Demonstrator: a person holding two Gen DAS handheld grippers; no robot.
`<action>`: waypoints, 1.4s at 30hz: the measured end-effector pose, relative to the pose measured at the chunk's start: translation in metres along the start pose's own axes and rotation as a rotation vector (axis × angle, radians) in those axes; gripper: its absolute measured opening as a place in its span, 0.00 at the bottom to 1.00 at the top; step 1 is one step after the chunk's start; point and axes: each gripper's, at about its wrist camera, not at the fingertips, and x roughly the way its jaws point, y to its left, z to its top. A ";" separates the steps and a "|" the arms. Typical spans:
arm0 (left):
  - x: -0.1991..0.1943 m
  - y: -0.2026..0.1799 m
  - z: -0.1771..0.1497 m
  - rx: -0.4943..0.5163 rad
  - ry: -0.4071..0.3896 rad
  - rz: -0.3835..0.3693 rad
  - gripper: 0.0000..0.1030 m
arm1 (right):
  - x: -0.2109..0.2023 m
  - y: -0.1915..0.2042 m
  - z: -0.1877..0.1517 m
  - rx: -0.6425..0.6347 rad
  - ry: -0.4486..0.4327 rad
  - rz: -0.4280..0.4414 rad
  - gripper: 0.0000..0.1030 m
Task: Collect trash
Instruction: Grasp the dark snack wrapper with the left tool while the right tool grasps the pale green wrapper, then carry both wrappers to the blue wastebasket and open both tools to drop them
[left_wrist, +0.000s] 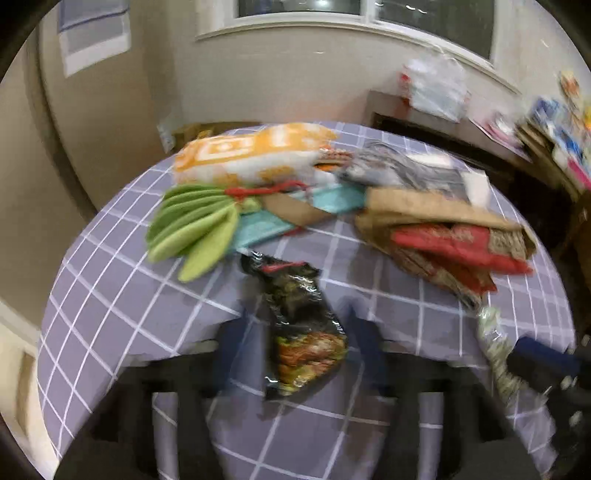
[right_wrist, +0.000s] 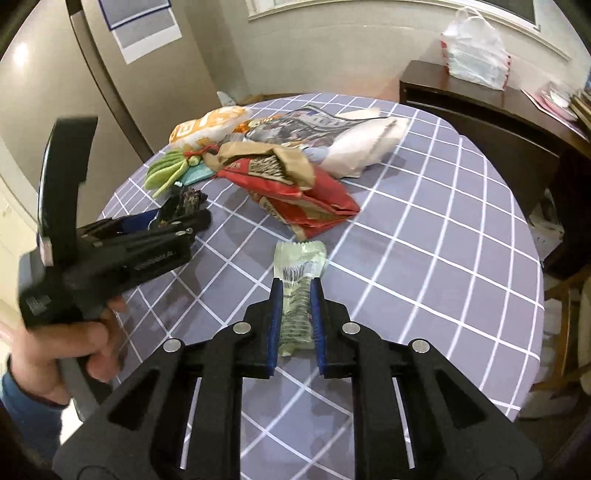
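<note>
Two hand-held grippers work a table (right_wrist: 424, 221) covered in a grey checked cloth, clearing snack litter. The right gripper (right_wrist: 295, 291) has its blue fingers (right_wrist: 275, 317) closed on a pale green wrapper (right_wrist: 300, 264); most of the crinkled film pokes out past the tips, over the near part of the table. The left gripper (left_wrist: 297, 314), held in a person's hand (right_wrist: 62, 350), straddles a dark snack wrapper (left_wrist: 304, 354) lying just in front of a green fan-shaped piece (left_wrist: 192, 229). Blur hides whether its fingers press on the wrapper or merely flank it.

The risks lie mostly on the left. If those fingers are not truly pinching, the dark wrapper is likely to stay on the cloth or fall partway through a lift, since slick foil slides easily from a loose hold. Closing low could also catch a fold of the tablecloth and drag the heap behind: the red bag (right_wrist: 306, 195), the brown paper bag (right_wrist: 266, 155) and the orange-and-white pack (right_wrist: 207, 125) all lie crowded together at the far side.

On the right, the green wrapper is held only by its near end, so a quick swing could let the thin film slip free. The two grippers also stand near each other, and a careless crossing could knock one load loose. No bin shows in either view, so a blind carry is a further hazard.
</note>
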 end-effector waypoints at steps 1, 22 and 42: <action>-0.001 0.000 0.000 -0.003 0.005 -0.020 0.34 | -0.002 -0.002 -0.001 0.002 -0.002 0.002 0.14; -0.052 -0.007 -0.032 -0.023 -0.022 -0.104 0.29 | 0.016 0.008 -0.006 -0.111 0.004 -0.123 0.18; -0.122 -0.106 0.002 0.110 -0.166 -0.249 0.29 | -0.120 -0.089 0.008 0.141 -0.252 0.048 0.15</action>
